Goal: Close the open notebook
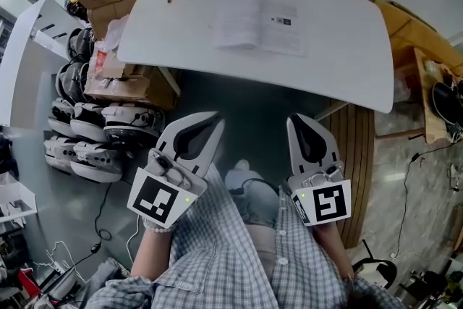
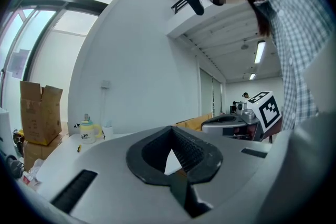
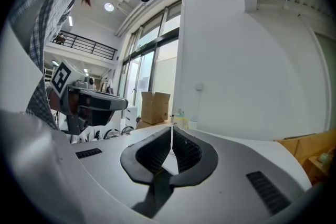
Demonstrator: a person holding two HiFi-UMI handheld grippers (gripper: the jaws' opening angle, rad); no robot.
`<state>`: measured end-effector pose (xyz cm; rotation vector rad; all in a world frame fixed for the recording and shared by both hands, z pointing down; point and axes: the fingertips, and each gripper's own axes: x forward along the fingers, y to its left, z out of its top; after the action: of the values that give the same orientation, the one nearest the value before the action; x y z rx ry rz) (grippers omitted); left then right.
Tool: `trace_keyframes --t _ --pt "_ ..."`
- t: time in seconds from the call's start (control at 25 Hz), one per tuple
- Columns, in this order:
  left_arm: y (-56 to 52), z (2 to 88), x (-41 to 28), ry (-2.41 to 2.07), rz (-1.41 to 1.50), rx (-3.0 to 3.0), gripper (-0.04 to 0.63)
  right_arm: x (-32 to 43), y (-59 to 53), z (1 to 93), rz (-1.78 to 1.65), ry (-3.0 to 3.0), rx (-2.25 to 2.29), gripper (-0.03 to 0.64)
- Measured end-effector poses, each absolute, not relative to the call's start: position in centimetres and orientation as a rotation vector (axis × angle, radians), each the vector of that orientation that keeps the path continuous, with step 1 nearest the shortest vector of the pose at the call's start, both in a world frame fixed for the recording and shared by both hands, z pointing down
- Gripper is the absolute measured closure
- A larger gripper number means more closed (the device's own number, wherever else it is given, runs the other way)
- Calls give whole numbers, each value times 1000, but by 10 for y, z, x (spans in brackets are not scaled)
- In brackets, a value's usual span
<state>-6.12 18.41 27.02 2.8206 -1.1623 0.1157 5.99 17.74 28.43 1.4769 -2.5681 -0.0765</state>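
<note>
Open notebook [image 1: 259, 24] lies flat, pages up, on the white bench [image 1: 347, 61]. The left hand-held gripper [image 1: 215, 119] and right hand-held gripper [image 1: 293, 119] hang well short of the notebook on its near side, each with jaws pressed together and empty. The step is probably best done by slipping one tip under an outer cover edge and folding it across the spine while the other steadies the opposite half.
</note>
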Motion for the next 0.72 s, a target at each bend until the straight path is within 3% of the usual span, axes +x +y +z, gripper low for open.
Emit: trace_keyframes --t 0.72 --pt "169 273 -29 -1107 147 2841 589 91 169 294 -45 -2540 1530 592"
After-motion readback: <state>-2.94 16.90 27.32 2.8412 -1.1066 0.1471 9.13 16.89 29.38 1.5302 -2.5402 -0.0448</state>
